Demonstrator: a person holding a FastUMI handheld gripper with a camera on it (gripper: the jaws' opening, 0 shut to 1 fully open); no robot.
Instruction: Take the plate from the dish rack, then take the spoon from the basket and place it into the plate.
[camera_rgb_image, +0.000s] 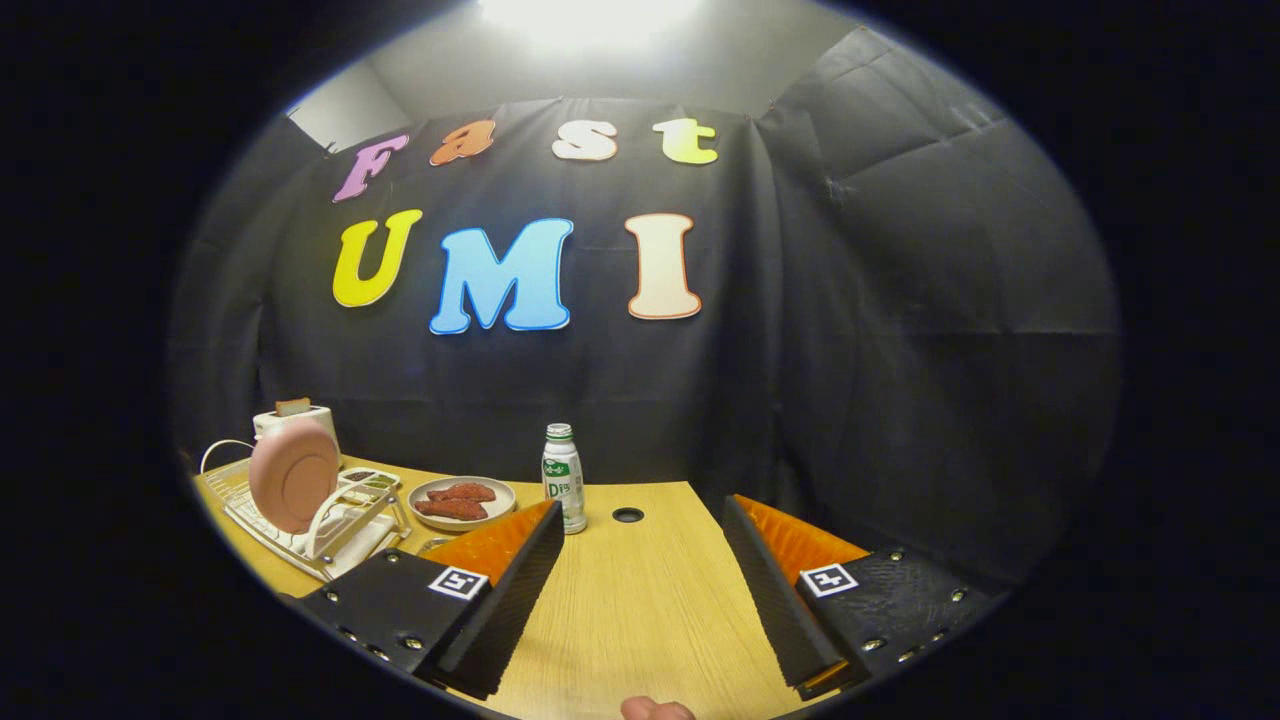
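Gripper view has the gripper (640, 590) spread wide over bare desk (640, 620), holding nothing. Off at the desk's far left corner the pink plate (293, 475) stands upright in the dish rack (320, 535) (a toaster (292, 418) half hidden behind it). I can't make out basket or spoon.

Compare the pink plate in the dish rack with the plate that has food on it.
The pink plate stands on edge in the dish rack; the pale plate lies flat on the table. The pink one is bare; the pale one holds reddish-brown pieces. Both are round, beyond the open fingers.
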